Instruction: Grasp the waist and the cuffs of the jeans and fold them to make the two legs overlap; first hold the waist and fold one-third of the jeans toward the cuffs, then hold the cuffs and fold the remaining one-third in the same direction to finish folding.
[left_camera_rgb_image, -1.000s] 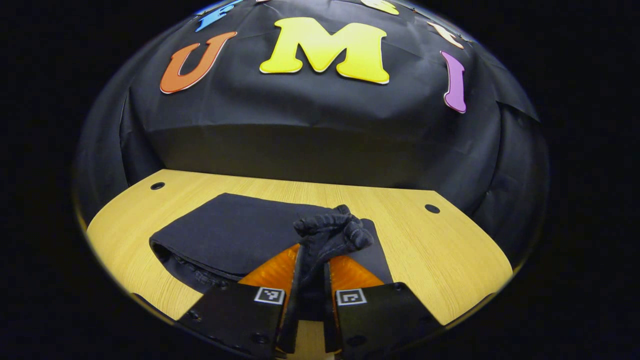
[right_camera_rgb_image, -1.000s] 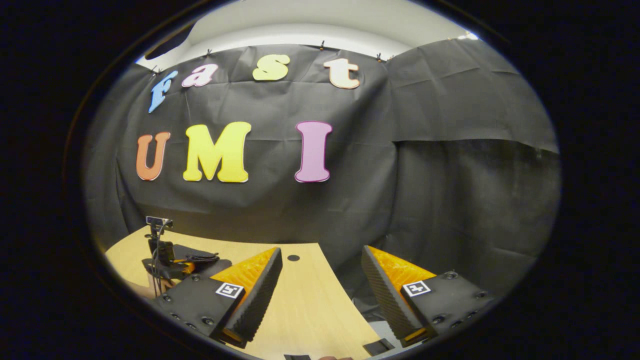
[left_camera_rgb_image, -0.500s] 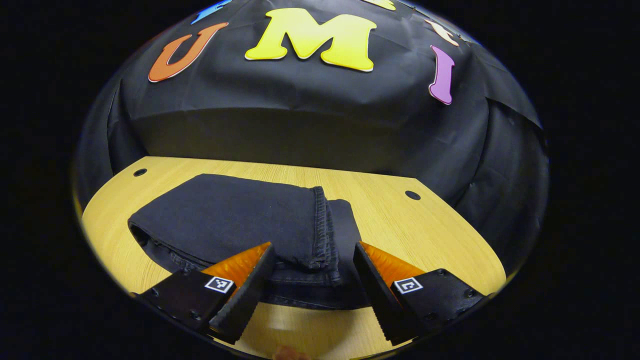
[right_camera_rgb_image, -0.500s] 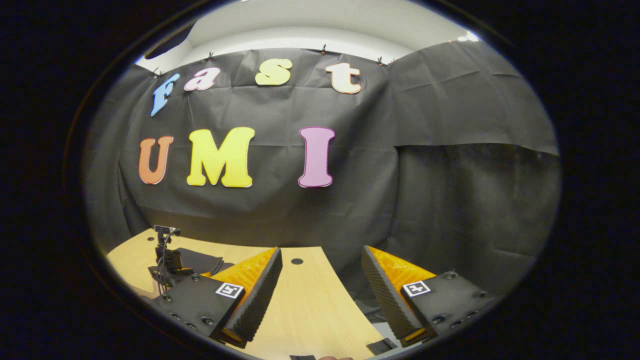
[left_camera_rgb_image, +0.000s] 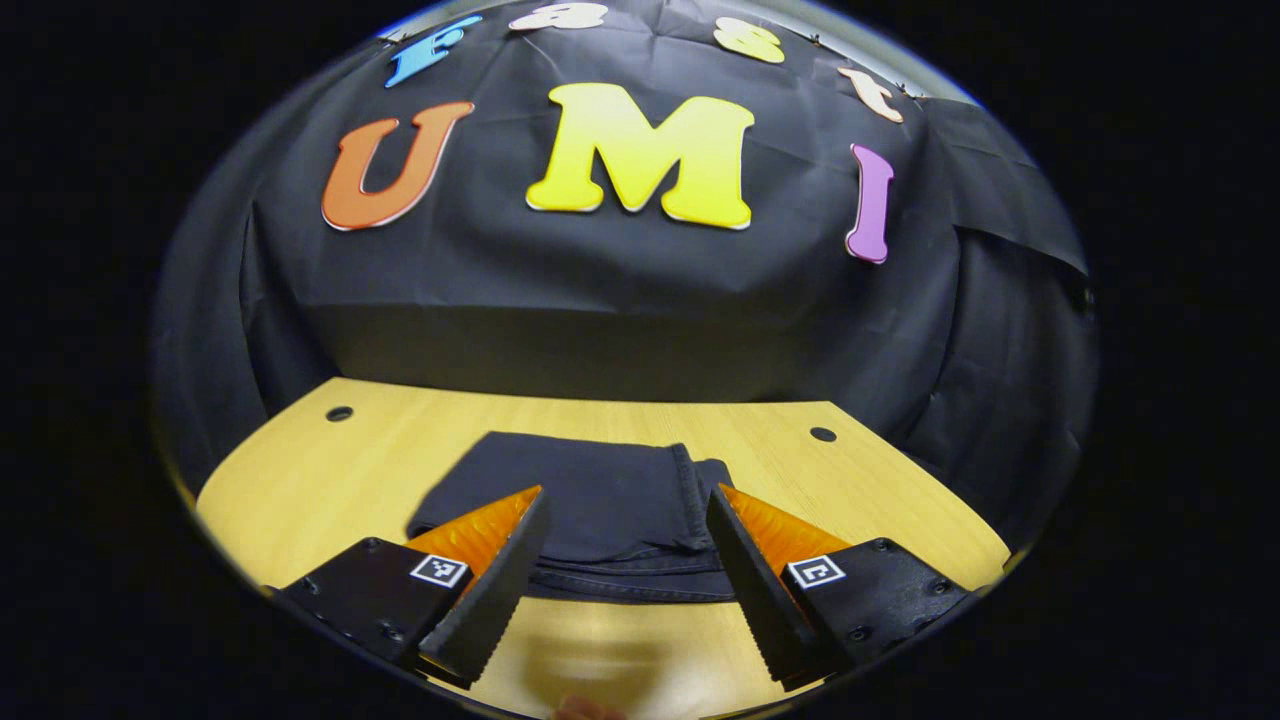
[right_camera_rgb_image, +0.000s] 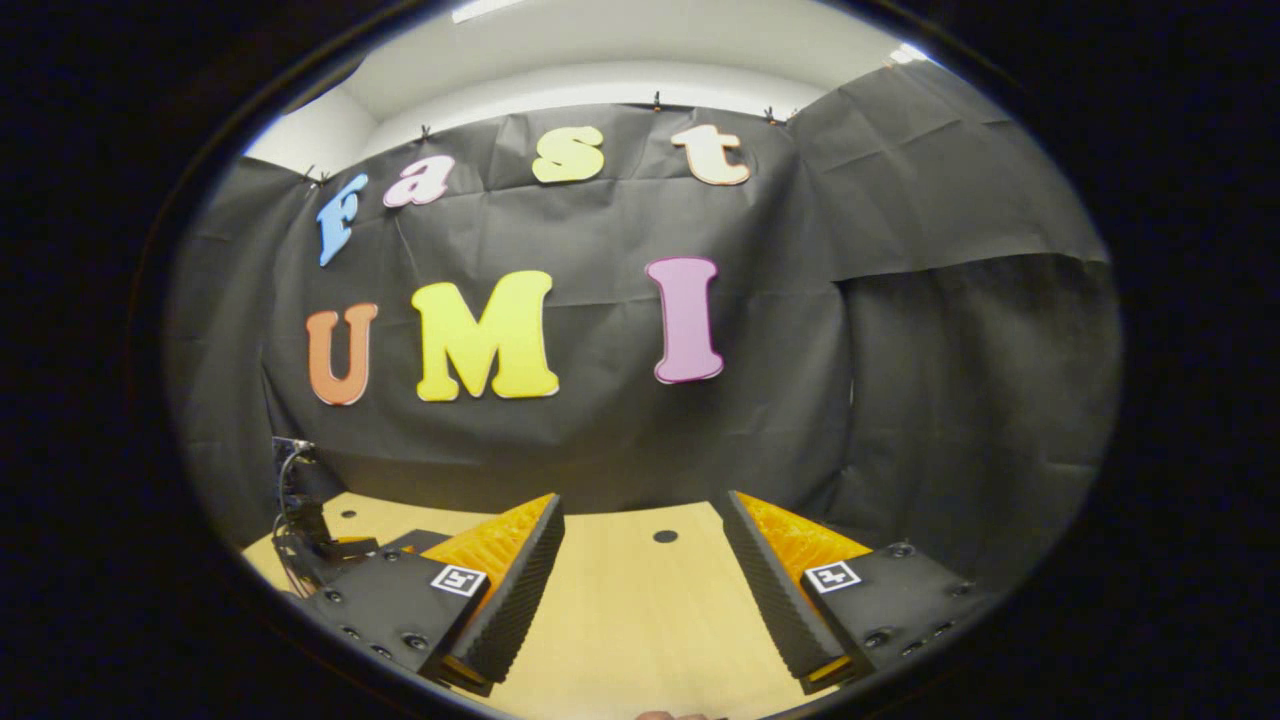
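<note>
The dark jeans (left_camera_rgb_image: 600, 500) lie folded into a compact stack on the wooden table (left_camera_rgb_image: 330, 480), hemmed cuffs on top toward the right. In the left gripper view my left gripper (left_camera_rgb_image: 625, 590) stands open just in front of the stack, held back from it and touching no cloth. My right gripper (right_camera_rgb_image: 645, 600) is open too, with only bare tabletop (right_camera_rgb_image: 630, 610) between its fingers. At the far left of the right gripper view, the left gripper (right_camera_rgb_image: 310, 540) with its cable shows beside a sliver of the jeans (right_camera_rgb_image: 415, 541).
Black cloth walls close off the back and right of the table. Small round holes (left_camera_rgb_image: 823, 434) (left_camera_rgb_image: 339, 413) sit near the table's far corners. A fingertip (left_camera_rgb_image: 585, 710) shows at the bottom edge of the left gripper view.
My left gripper let go of the cuffs, which now lie flat on the stack, and has drawn back from the jeans. The right gripper stayed open and turned slightly.
</note>
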